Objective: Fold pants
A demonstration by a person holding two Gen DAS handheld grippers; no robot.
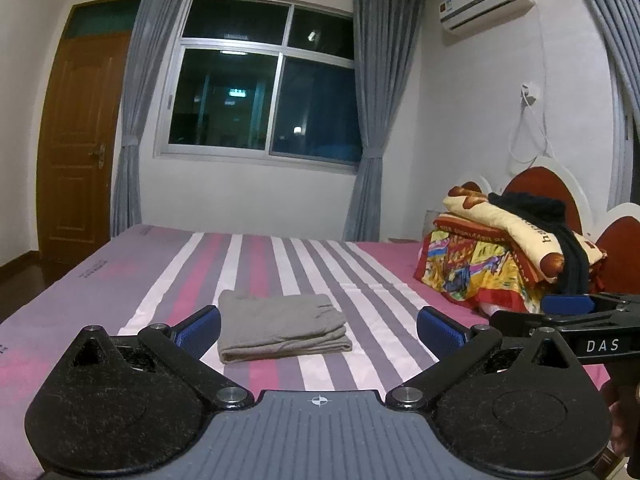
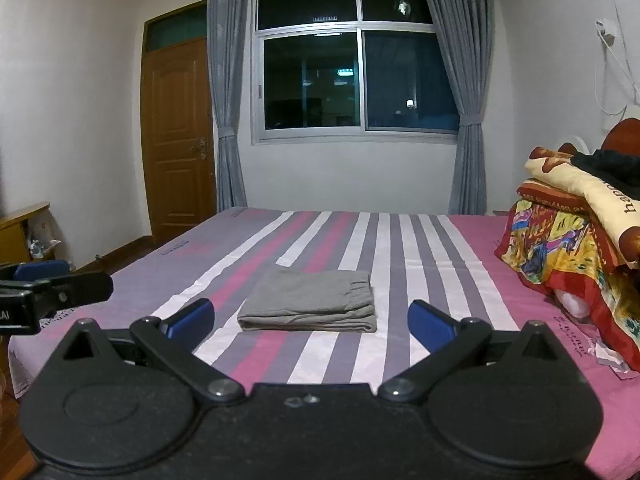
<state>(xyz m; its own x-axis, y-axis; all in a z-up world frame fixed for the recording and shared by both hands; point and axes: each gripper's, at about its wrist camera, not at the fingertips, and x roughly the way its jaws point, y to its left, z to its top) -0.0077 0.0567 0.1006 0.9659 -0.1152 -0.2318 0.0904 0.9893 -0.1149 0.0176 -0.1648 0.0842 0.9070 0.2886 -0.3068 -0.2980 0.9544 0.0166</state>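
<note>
Grey pants [image 1: 280, 327] lie folded into a small flat rectangle on the striped bed sheet [image 1: 256, 256]; the right wrist view shows the same grey pants [image 2: 310, 301] on the sheet [image 2: 400, 240]. My left gripper [image 1: 318, 326] is open, held back from the bundle, with nothing between its blue pads [image 1: 200, 330]. My right gripper [image 2: 312, 322] is also open and empty, short of the pants. The right gripper [image 1: 568, 312] shows at the right edge of the left view. In the right view the left gripper [image 2: 52, 284] pokes in from the left edge.
A stack of folded colourful blankets [image 1: 500, 252] with a black garment [image 1: 560, 240] on top sits at the bed's right by the red headboard [image 1: 540, 184]. Window [image 2: 356, 60], grey curtains and a wooden door [image 2: 176, 140] stand behind. A small wooden cabinet [image 2: 24, 228] is at left.
</note>
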